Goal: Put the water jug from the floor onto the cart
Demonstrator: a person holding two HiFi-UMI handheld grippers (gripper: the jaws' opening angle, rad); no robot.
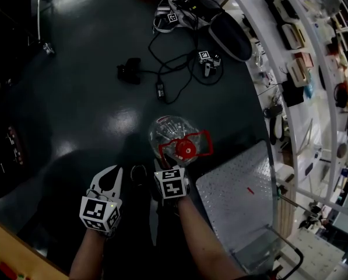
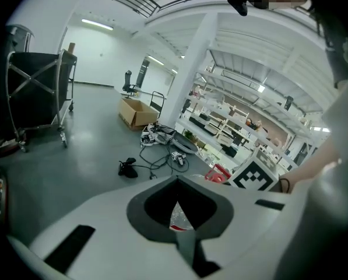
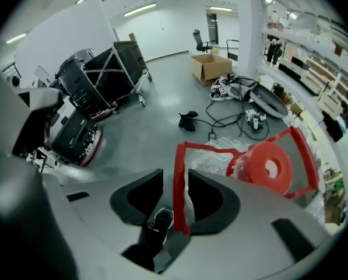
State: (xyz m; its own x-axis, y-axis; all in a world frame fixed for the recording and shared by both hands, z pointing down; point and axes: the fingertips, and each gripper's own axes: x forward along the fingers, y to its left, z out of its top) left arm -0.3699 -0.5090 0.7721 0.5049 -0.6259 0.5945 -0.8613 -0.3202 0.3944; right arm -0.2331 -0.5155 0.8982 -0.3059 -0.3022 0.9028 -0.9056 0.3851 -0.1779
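Observation:
The clear water jug [image 1: 172,134] stands on the dark floor, with a red cap [image 1: 186,150] and a red frame handle [image 1: 204,140]. My right gripper [image 1: 165,163] reaches down to its near side. In the right gripper view the jaws [image 3: 175,177] stand open with one red bar of the handle [image 3: 179,197] between them and the cap [image 3: 270,167] just to the right. My left gripper [image 1: 114,171] hangs left of the jug, shut and empty; its tips [image 2: 176,181] meet. The cart's grey deck [image 1: 238,197] lies right of the jug.
Cables and small devices [image 1: 162,69] lie on the floor beyond the jug, with a black bag [image 1: 229,34] behind them. Shelving [image 1: 313,51] runs along the right side. A black folding rack [image 3: 109,69] and a cardboard box [image 3: 207,66] stand farther off.

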